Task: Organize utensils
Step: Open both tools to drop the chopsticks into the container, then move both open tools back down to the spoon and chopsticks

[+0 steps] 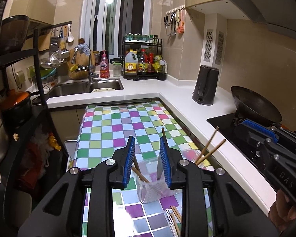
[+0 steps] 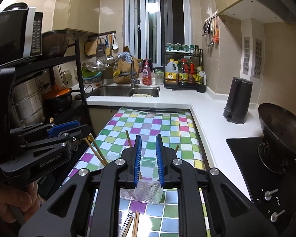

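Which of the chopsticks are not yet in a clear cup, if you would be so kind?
The loose chopsticks lying flat on the checkered tablecloth; the others stand tilted in clear cups.

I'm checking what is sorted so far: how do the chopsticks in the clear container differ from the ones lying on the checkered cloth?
The chopsticks in the clear container stand tilted, leaning on its wall, while the loose chopsticks lie flat on the checkered cloth. The contained ones sit between the left gripper fingers in its view; the loose ones lie nearer the camera, below the container. Both look like plain brown wood.
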